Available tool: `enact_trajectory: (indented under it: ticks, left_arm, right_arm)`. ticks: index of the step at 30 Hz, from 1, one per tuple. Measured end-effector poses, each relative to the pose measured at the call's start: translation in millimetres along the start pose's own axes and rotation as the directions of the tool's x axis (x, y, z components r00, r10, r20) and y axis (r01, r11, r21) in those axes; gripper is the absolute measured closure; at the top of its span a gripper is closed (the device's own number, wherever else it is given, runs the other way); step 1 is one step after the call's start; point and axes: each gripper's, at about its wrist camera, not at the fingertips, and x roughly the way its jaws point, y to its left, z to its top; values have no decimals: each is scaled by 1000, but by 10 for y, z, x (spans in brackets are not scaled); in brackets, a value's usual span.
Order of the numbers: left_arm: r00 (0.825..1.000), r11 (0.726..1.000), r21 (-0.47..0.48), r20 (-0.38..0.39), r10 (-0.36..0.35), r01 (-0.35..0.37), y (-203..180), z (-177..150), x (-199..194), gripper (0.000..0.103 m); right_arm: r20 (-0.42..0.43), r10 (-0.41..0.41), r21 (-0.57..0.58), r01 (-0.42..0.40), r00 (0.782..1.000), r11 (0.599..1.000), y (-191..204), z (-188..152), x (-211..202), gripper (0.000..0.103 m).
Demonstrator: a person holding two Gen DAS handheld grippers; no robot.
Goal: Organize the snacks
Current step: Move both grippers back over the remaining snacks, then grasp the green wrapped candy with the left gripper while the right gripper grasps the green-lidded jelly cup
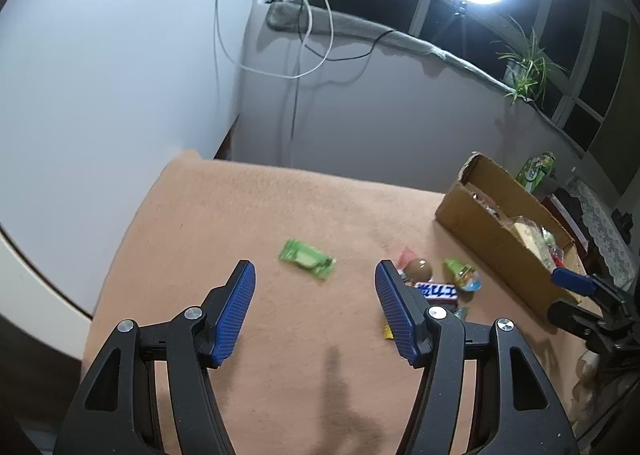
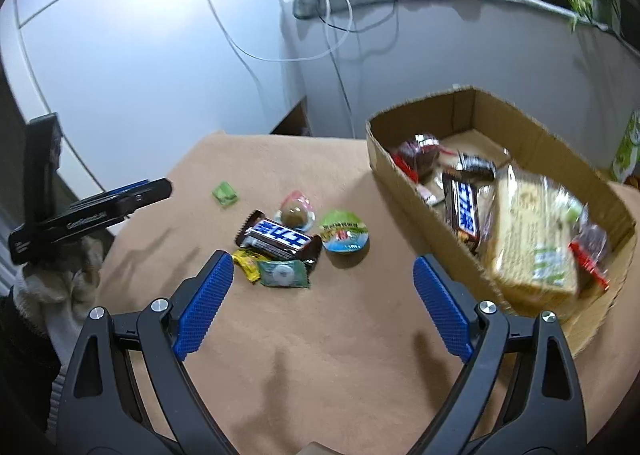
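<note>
Left wrist view has the left gripper spread wide with nothing in it, hanging over the tan blanket. A green candy lies alone on the blanket just ahead, between the two blue pads. Off to the right is the little snack pile, partly hidden behind the right finger.

Right wrist view shows that pile way better. The right gripper is also wide apart and empty, above the blanket. Ahead of it sits a chocolate bar with a yellow candy and a green wrapper touching its near side. A round brown sweet in a pink wrapper is just behind the bar, and a jelly cup is just to its right.

The cardboard box sits on the right side of the blanket, already holding another chocolate bar, a big cracker pack and a few dark wrapped bits, kinda blurry.
</note>
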Motion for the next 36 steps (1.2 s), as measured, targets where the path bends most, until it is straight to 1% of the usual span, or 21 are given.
enact_trajectory:
  ticks: [4,6,10,12,19,21,23,26,28,29,30,31,36]
  left_arm:
    - [1000,1000,-4,-24,-5,5,35,-35,113,41]
    - [999,1000,-8,-37,-16,16,30,-50,177,41]
    - [997,999,-14,-66,-37,36,4,-39,331,41]
    - [996,999,-26,-80,-47,45,17,-31,403,41]
    - [991,997,-55,-117,-60,54,1,13,648,41]
    - [991,997,-62,-120,-62,55,-2,27,699,41]
    - [991,996,-67,-121,-63,55,-10,43,743,41]
    - [991,997,-58,-123,-53,46,-35,52,795,41]
    - [991,998,-48,-124,-44,38,-54,41,829,42]
    - [991,998,-44,-126,-42,37,-61,40,846,44]
    - [991,999,-37,-129,-39,34,-74,35,859,50]
    - [991,999,-28,-131,-33,29,-85,29,871,53]
    - [991,999,-44,-132,-22,16,-57,50,893,56]
  right_arm:
    - [-14,-1,62,2,1000,998,-93,-5,168,12]
    - [-21,-1,77,2,1000,997,-122,-2,227,18]
    - [-37,-13,107,17,999,994,-155,21,383,23]
    - [-41,-19,125,24,999,992,-168,32,447,29]
    - [-57,-40,139,47,998,989,-168,52,635,29]
    - [-59,-54,131,61,997,990,-159,65,679,38]
    - [-68,-64,126,72,996,989,-160,77,722,41]
    - [-95,-72,109,82,993,991,-136,104,822,41]
    - [-99,-84,92,93,992,991,-105,122,854,41]
    - [-99,-89,83,97,991,992,-92,126,863,41]
    - [-101,-92,78,100,991,992,-85,137,873,41]
    - [-102,-95,73,103,990,992,-79,145,883,41]
    - [-102,-104,69,111,989,991,-62,176,924,41]
